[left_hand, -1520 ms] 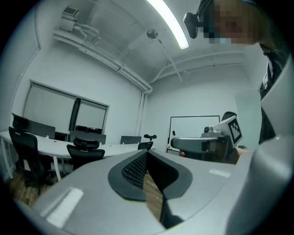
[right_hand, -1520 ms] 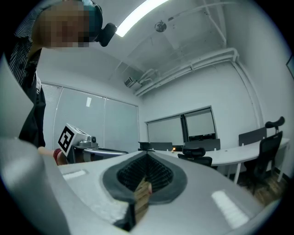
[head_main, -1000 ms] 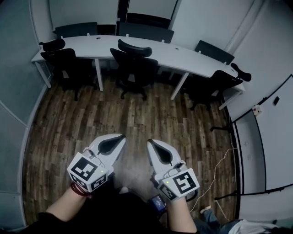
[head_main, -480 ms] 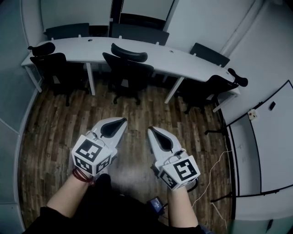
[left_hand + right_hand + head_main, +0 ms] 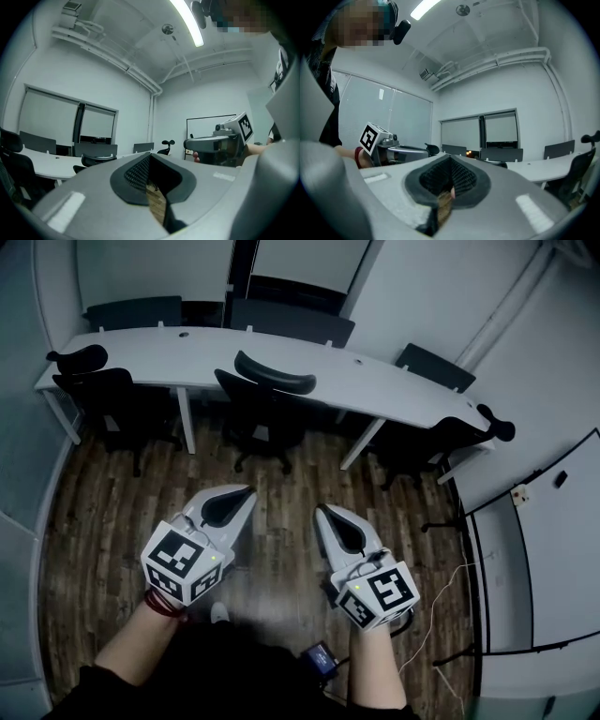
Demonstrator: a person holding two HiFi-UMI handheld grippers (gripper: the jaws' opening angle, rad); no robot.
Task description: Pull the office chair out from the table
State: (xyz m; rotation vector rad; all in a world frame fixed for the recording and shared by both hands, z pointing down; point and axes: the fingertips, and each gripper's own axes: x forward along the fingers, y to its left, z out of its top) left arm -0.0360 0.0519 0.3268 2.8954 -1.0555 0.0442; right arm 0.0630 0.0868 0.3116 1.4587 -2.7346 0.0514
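In the head view a curved white table (image 5: 375,371) runs along the far wall. Three black office chairs are tucked against it: one at the left (image 5: 94,385), the middle one (image 5: 267,404) straight ahead, one at the right (image 5: 436,437). My left gripper (image 5: 247,491) and right gripper (image 5: 322,511) are held side by side over the wood floor, well short of the chairs. Both point level at the middle chair, shut and with nothing in them. The left gripper view shows the shut jaws (image 5: 151,158) and the right gripper (image 5: 218,143) beside them.
A whiteboard (image 5: 539,540) on a stand lines the right side, with a thin cable (image 5: 441,582) on the floor near it. Dark chair backs (image 5: 291,320) stand behind the table. A grey partition (image 5: 19,484) closes the left side. Bare wood floor (image 5: 281,484) separates me from the chairs.
Both grippers have travelled forward with the person toward the table, staying side by side and shut. The chairs have not moved.
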